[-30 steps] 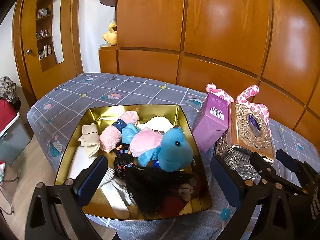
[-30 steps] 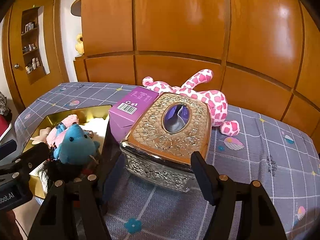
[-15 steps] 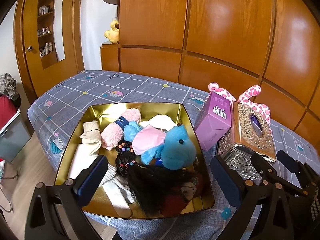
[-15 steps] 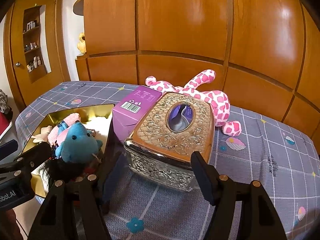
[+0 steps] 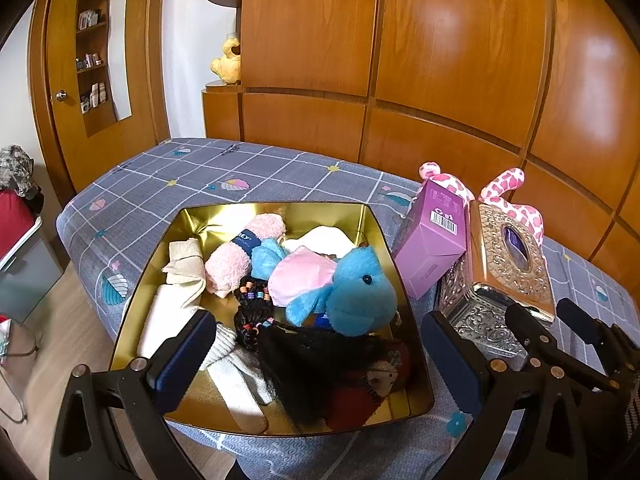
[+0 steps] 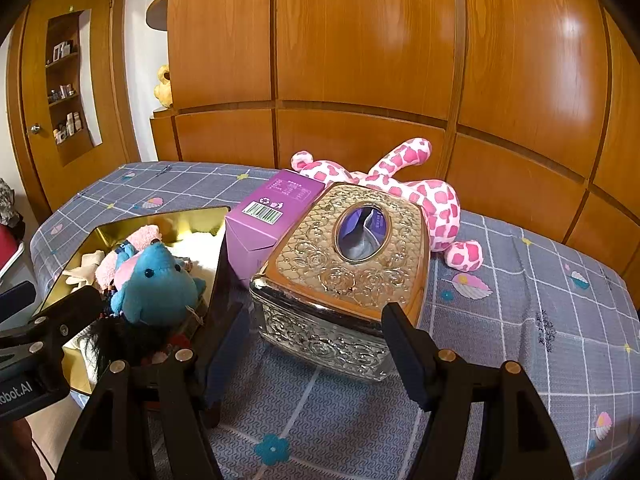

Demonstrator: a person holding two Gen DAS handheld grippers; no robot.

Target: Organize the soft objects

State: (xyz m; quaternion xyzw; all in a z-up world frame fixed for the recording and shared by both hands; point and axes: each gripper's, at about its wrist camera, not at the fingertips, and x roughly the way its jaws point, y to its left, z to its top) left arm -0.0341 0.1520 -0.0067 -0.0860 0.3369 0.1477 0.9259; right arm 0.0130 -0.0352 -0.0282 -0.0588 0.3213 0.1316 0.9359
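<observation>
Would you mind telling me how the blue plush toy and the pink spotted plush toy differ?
The blue plush toy is plain blue with pink parts; the pink spotted plush toy is white with pink patches. The blue one sits inside the gold tin, the spotted one lies on the bed behind the ornate tissue box. Both are soft toys.

Blue plush (image 5: 360,292), pink-spotted giraffe (image 6: 436,200), gold tin (image 5: 372,236), purple box (image 6: 272,216)
</observation>
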